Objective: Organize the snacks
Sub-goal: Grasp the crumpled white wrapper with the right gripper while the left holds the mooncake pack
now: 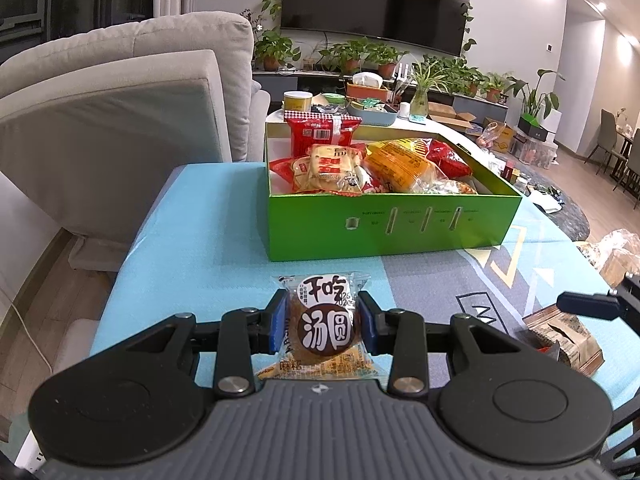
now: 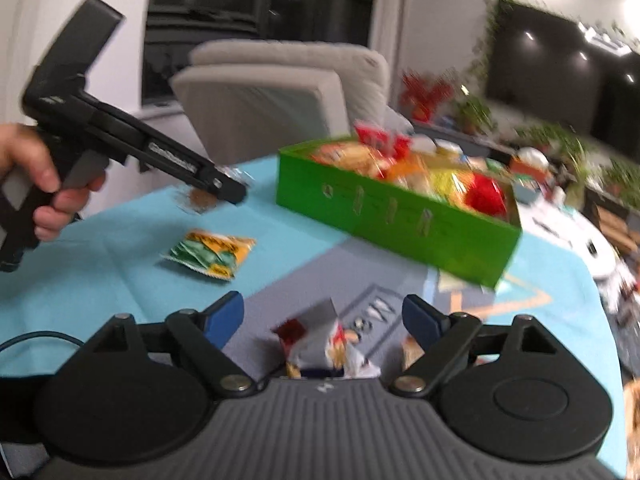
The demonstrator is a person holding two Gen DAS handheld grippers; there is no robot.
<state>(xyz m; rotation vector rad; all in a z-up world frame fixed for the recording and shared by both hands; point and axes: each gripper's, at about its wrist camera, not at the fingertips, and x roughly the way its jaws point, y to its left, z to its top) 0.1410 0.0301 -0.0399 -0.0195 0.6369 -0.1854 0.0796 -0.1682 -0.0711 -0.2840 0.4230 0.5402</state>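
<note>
Here the left gripper (image 1: 323, 318) clamps a small clear-wrapped brown round cake packet (image 1: 325, 320) between its blue pads, above the light-blue tablecloth (image 1: 192, 232), short of the bright green cardboard box (image 1: 392, 224) heaped with snacks. The right gripper (image 2: 323, 316) spreads wide, empty (its view is blurred), over a crumpled white snack wrapper (image 2: 324, 340); a green-and-yellow sachet (image 2: 210, 254) lies apart.

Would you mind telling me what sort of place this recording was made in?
Most likely a home living room: a grey sofa beside the table, a wall-mounted television with potted plants below, and dining chairs at far right.
</note>
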